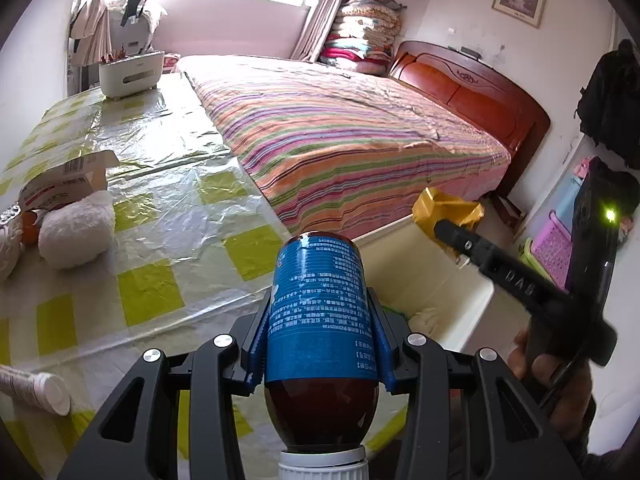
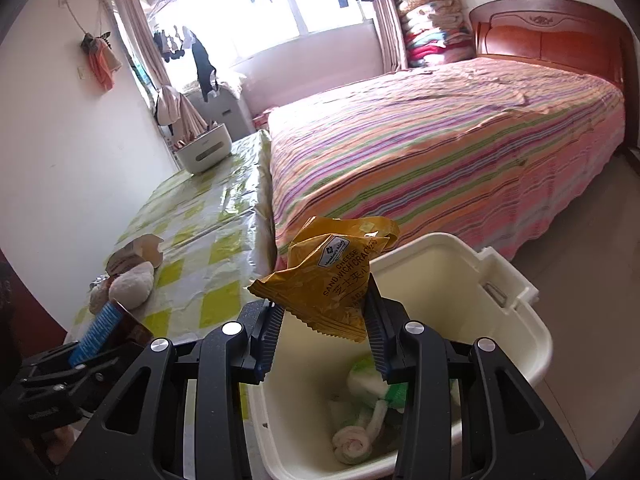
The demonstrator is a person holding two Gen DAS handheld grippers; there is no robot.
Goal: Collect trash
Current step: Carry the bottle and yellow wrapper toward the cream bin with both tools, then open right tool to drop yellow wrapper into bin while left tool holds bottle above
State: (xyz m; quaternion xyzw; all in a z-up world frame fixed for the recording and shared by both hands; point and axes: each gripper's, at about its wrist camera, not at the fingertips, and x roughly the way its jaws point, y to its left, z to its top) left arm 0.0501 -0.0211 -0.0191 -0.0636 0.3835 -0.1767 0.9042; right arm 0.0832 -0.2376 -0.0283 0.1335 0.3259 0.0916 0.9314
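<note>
My left gripper (image 1: 320,312) is shut on a brown bottle with a blue label (image 1: 320,312), cap toward the camera, held over the table's edge; the bottle also shows in the right wrist view (image 2: 106,326). My right gripper (image 2: 324,312) is shut on a yellow cracker wrapper (image 2: 336,276), held above the cream bin (image 2: 516,292). In the left wrist view the wrapper (image 1: 446,208) hangs over the bin (image 1: 476,304). The bin holds crumpled white tissue and a green scrap (image 2: 372,400).
On the table's yellow-checked plastic cover (image 1: 160,216) lie an open cardboard box (image 1: 68,180), a white wad (image 1: 76,230), an orange piece (image 1: 30,228) and a white tube (image 1: 36,388). A white container (image 1: 130,70) stands at the far end. A striped bed (image 1: 352,132) lies alongside.
</note>
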